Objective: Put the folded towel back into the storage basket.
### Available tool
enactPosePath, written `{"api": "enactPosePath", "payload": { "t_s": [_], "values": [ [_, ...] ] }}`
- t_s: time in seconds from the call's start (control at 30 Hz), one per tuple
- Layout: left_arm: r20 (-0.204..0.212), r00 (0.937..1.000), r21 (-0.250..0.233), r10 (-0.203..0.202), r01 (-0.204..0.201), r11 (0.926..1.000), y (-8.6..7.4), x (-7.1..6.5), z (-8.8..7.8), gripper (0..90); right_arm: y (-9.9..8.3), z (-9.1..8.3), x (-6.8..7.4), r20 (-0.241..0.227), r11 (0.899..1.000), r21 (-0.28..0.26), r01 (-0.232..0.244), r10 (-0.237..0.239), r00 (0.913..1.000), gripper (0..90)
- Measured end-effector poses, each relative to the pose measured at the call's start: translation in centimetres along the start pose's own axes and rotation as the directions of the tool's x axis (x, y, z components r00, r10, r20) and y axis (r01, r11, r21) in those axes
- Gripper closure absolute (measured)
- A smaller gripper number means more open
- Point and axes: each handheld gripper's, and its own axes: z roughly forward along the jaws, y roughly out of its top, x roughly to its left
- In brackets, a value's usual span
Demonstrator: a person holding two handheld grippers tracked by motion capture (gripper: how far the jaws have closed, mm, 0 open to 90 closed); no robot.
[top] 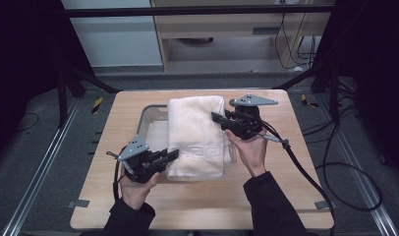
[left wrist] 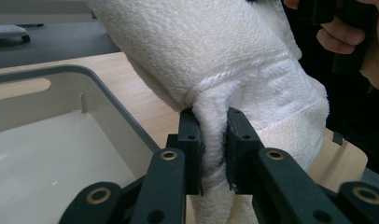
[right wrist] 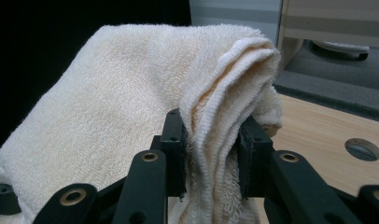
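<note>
Over a grey bin point(top: 149, 114) on the counter point(top: 114, 142), a folded cream towel point(top: 195, 132) hangs between two tools. Left tool point(top: 172, 155) pinches the near left edge, its jaws closed on a fold; right tool point(top: 218, 118) clamps the far right edge the same way. Lowering well likely means keeping both ends level, the fold taut and centred over the bin.

Dim surroundings, evenly lit, sharp close-ups
</note>
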Motion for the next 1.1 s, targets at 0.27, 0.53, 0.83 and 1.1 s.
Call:
{"api": "enactPosePath", "payload": {
  "t_s": [0.27,0.53,0.83,1.1],
  "values": [
    [-0.035,0.9994,-0.008,-0.007,0.007,0.9999,0.2,1.0,-0.8,77.9,1.0,1.4,1.1,0.006,1.0,0.004,0.025,-0.025,0.9997,68.6],
    [-0.064,0.9979,-0.017,-0.015,0.014,0.9998,0.6,2.0,-1.8,78.0,1.8,2.7,1.8,-0.01,1.0,0.001,0.022,-0.022,0.9997,68.6],
    [-0.089,0.9953,-0.043,-0.04,0.036,0.9984,1.1,3.5,-3.4,78.0,3.2,4.5,3.1,-0.027,0.999,-0.007,0.036,-0.036,0.999,68.6],
    [-0.121,0.9913,-0.049,-0.052,0.046,0.9977,1.2,4.7,-4.1,78.1,3.6,6.1,3.8,-0.036,0.999,-0.011,0.03,-0.031,0.9989,68.5]
  ]
}}
